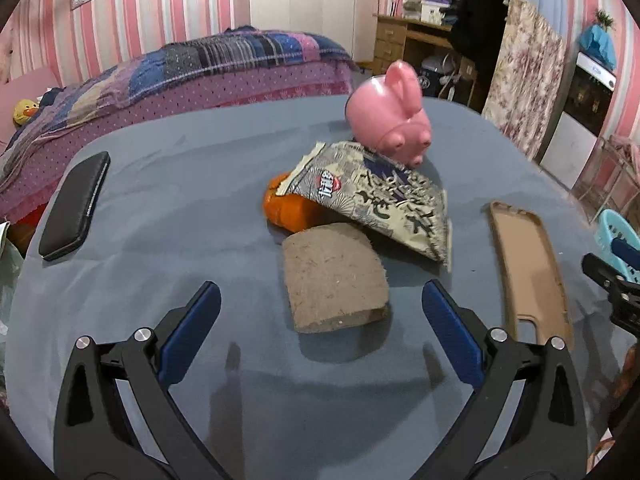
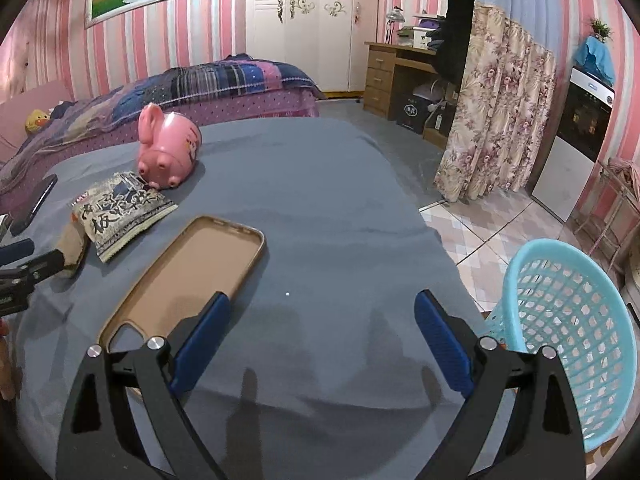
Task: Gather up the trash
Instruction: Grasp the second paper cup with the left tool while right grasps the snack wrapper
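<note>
Pick not yet begun: left gripper (image 1: pixel 320 308) fingers spread wide, empty, around the brown block (image 1: pixel 335 276) on the worktop (image 1: pixel 180 208), right gripper (image 2: pixel 322 322) also released; next squeeze, carry to basket (image 2: pixel 576 340).

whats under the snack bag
An orange object pokes out from under the snack bag at its left edge. The bag covers the rest of it, so I cannot tell what it is.

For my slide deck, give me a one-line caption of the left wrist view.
Left gripper, jaws open, faces a brown block before a snack bag and pink piggy bank.
</note>
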A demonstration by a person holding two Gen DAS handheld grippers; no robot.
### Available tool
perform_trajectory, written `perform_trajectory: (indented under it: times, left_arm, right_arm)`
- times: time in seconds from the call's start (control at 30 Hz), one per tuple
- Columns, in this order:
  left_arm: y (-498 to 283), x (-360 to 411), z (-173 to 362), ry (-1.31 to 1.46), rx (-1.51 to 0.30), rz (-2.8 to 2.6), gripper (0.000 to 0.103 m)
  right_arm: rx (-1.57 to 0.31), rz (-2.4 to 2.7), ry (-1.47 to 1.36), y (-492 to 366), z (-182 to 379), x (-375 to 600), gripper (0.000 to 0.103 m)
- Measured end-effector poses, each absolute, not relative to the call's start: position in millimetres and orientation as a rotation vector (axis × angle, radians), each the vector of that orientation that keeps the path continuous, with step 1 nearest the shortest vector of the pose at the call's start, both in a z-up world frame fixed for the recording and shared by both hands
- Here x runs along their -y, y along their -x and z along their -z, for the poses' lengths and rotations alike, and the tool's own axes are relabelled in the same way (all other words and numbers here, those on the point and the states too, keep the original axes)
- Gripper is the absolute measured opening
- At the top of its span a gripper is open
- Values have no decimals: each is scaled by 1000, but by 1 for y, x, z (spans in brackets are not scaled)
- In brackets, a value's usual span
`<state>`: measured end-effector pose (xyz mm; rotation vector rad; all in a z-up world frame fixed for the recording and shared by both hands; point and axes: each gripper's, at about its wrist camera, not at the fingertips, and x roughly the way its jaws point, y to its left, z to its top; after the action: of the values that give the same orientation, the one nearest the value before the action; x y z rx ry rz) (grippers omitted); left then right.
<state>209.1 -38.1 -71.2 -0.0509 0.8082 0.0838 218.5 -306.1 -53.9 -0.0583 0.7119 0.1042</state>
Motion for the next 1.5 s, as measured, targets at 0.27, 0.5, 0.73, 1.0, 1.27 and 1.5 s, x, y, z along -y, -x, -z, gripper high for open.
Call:
perform_trajectory:
  times: [0.27,0.5,0.73,1.0,1.27,1.5]
  left_arm:
    - [-217,35,80,96,-861,-2,54]
    - [-193,11,65,61,-805,-44,54]
    - [-190,-57,49,98,-762,-147,54]
    - [-194,-104,64,74,-758,-261,54]
    - [-198,-114,68,106,-757,-258,54]
    - [-195,-120,74,145,-766,-252,54]
  right_arm:
    - [-715,-125,82,-220,57,291,92]
    - [-708,-190,103,-212,49,263,92]
    - [-736,-245,129,-216,49,211,92]
    - [-777,-280,187,-231,54,153,91]
    - [-835,-325,252,-249,60,120,74]
    - [-798,-354,278,-247,52,122,38]
